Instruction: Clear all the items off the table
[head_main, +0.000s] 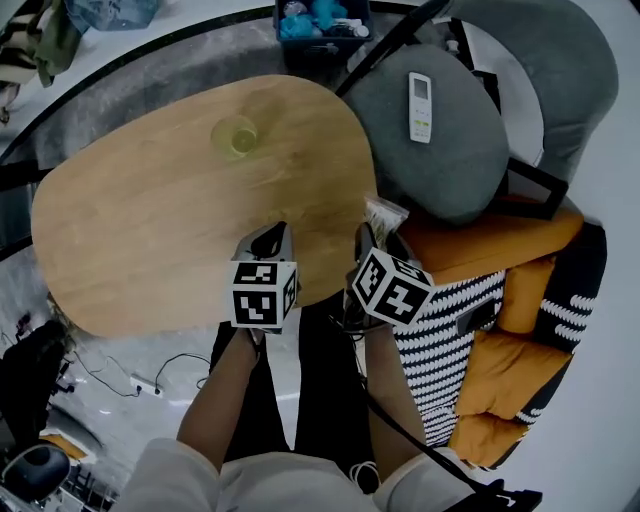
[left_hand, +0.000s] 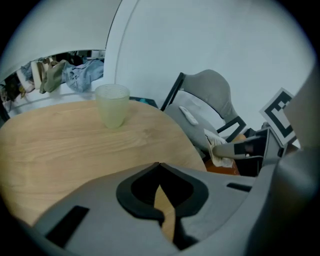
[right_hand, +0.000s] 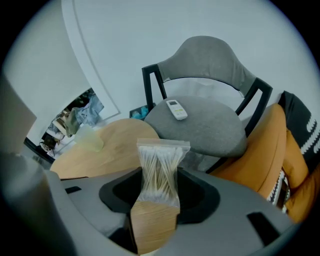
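Observation:
A clear bag of cotton swabs (right_hand: 159, 170) stands upright between the jaws of my right gripper (right_hand: 158, 192), which is shut on its lower half. In the head view this bag (head_main: 385, 212) hangs just off the right edge of the wooden table (head_main: 150, 230), beside the grey chair. A pale green cup (head_main: 236, 135) stands upright at the far middle of the table; it also shows from my left gripper as the cup (left_hand: 112, 105). My left gripper (head_main: 268, 238) hovers over the table's near edge with its jaws (left_hand: 159, 166) shut and nothing between them.
A white remote (head_main: 421, 105) lies on the grey chair seat (head_main: 440, 160) right of the table. Orange cushions (head_main: 500, 240) and a black-and-white striped blanket (head_main: 450, 330) lie nearer on the right. A dark basket (head_main: 320, 30) with blue things stands beyond the table.

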